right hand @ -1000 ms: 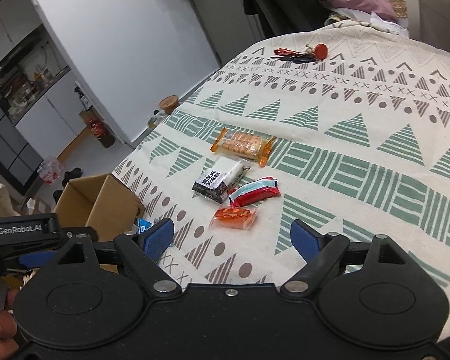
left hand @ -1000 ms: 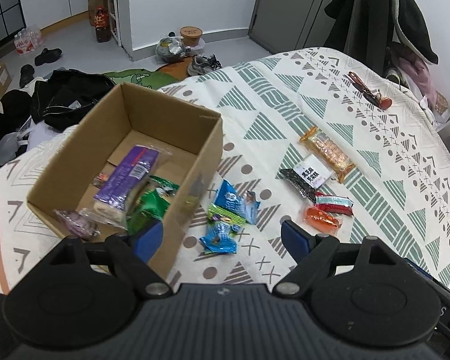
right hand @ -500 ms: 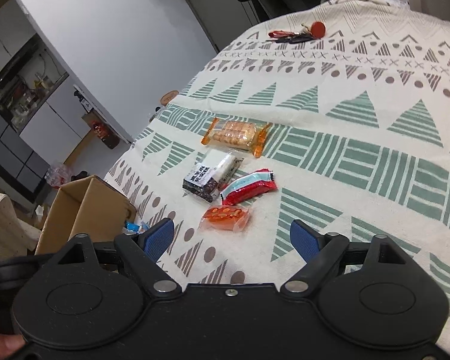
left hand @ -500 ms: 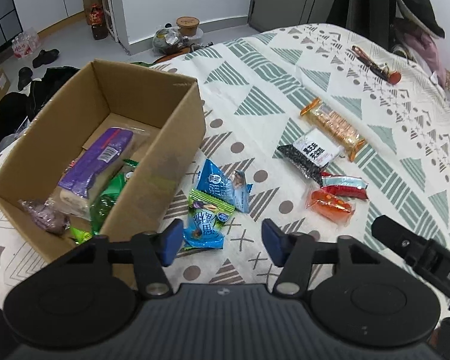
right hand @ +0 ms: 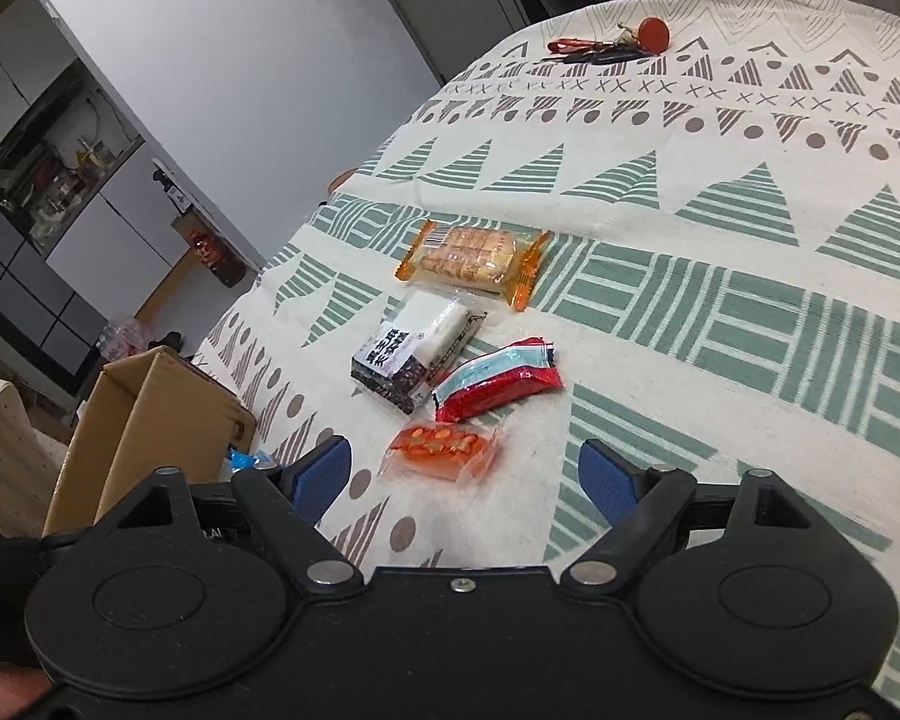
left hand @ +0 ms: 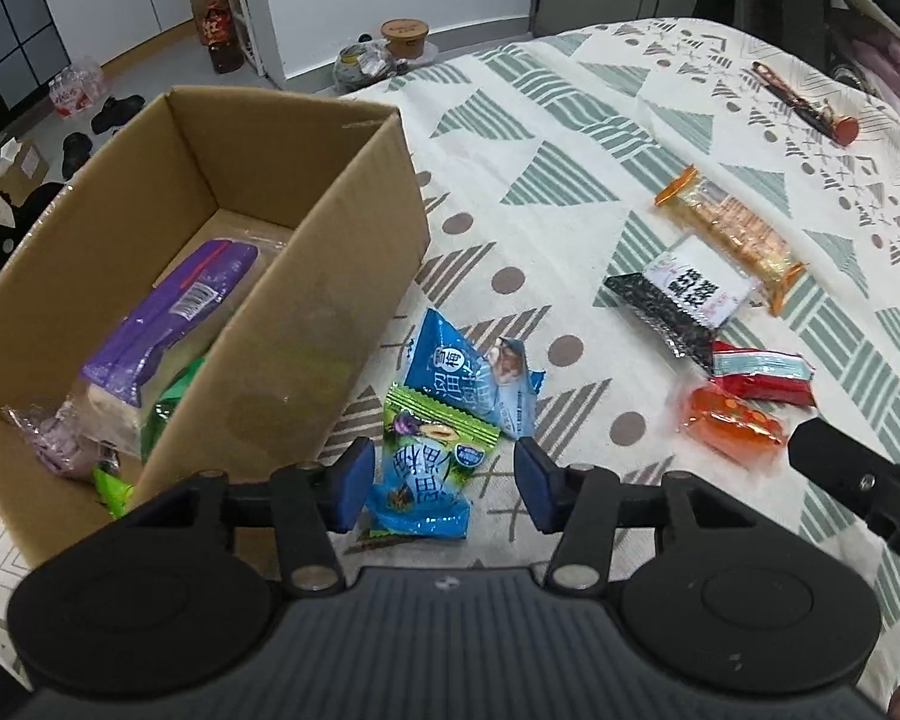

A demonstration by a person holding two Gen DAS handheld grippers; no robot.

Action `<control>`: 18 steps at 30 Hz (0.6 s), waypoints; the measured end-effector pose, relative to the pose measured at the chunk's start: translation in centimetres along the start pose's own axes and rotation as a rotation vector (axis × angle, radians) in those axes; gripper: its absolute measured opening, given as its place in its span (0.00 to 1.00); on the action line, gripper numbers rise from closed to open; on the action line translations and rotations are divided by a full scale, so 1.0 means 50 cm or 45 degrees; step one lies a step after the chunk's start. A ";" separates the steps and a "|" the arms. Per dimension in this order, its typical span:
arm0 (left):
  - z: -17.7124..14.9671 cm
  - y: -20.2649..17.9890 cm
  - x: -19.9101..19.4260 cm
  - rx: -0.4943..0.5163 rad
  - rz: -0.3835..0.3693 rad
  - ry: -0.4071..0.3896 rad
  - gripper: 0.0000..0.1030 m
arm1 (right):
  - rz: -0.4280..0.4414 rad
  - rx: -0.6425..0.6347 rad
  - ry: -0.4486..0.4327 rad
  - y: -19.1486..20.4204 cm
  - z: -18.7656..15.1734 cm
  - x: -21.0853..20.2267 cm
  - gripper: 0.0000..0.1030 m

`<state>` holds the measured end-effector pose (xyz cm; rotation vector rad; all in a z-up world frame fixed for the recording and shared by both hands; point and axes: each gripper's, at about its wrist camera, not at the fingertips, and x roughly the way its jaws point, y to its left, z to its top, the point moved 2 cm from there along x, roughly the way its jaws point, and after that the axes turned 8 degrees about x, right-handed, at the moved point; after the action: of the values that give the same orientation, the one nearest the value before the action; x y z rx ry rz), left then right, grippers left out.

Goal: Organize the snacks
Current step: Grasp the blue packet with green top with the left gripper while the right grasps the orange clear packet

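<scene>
An open cardboard box (left hand: 306, 312) on the patterned cloth holds a purple-wrapped loaf (left hand: 168, 318) and green packets. Just right of the box lie a blue-and-green packet (left hand: 429, 474) and a blue packet (left hand: 474, 378). My left gripper (left hand: 441, 483) is open, its fingers on either side of the blue-and-green packet. Further right lie a clear orange packet (right hand: 444, 450), a red packet (right hand: 498, 384), a black-and-white packet (right hand: 414, 348) and an orange cracker pack (right hand: 471, 258). My right gripper (right hand: 465, 468) is open just short of the clear orange packet.
A red key bunch (right hand: 618, 45) lies at the cloth's far side. The other gripper's black body (left hand: 858, 480) enters the left wrist view at the right. Beyond the table edge the floor holds shoes, bags and a bottle (left hand: 219, 36). Broad bare cloth lies right of the snacks.
My left gripper has come down and forward onto the blue-and-green packet, and its fingers have narrowed. My right gripper has moved closer to the clear orange packet, still open.
</scene>
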<state>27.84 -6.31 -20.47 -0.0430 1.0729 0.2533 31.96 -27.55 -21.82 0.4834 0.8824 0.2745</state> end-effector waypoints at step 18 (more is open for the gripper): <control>-0.023 0.007 0.039 -0.049 -0.036 0.024 0.39 | 0.112 -0.082 0.003 0.027 0.026 0.070 0.69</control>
<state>27.65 -5.77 -22.67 -0.0951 1.0851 0.2489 35.08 -25.29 -22.80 0.4630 0.8532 0.3831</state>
